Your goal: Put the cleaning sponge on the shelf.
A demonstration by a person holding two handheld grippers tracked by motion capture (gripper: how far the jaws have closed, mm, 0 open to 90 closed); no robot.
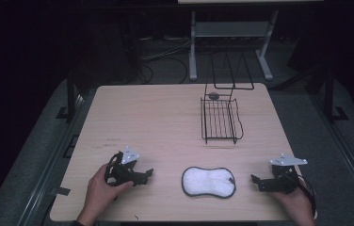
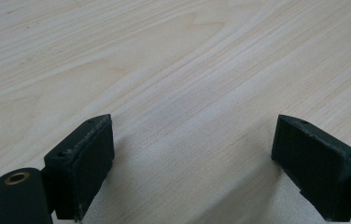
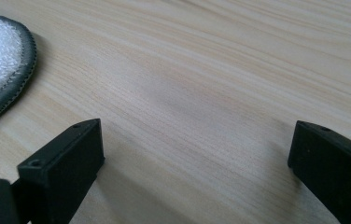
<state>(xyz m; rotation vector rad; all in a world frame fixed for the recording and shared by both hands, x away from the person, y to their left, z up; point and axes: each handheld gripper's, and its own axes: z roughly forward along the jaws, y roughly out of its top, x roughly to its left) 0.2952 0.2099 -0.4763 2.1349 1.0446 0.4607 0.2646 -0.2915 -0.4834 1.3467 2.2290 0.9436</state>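
Note:
A white fluffy pad with a dark border lies flat near the table's front edge, between my two grippers. My left gripper rests on the wood to its left, open, with bare table between its jaws. To the pad's right my right gripper is open too, low over the wood. In the right gripper view the pad's edge shows at the far left. A black wire rack stands farther back, right of centre, with a small dark round object at its far end.
The light wooden table has bare room across its left and middle. Behind it on the dark floor stand a white frame's legs and some cables. Metal rails run along both sides of the table.

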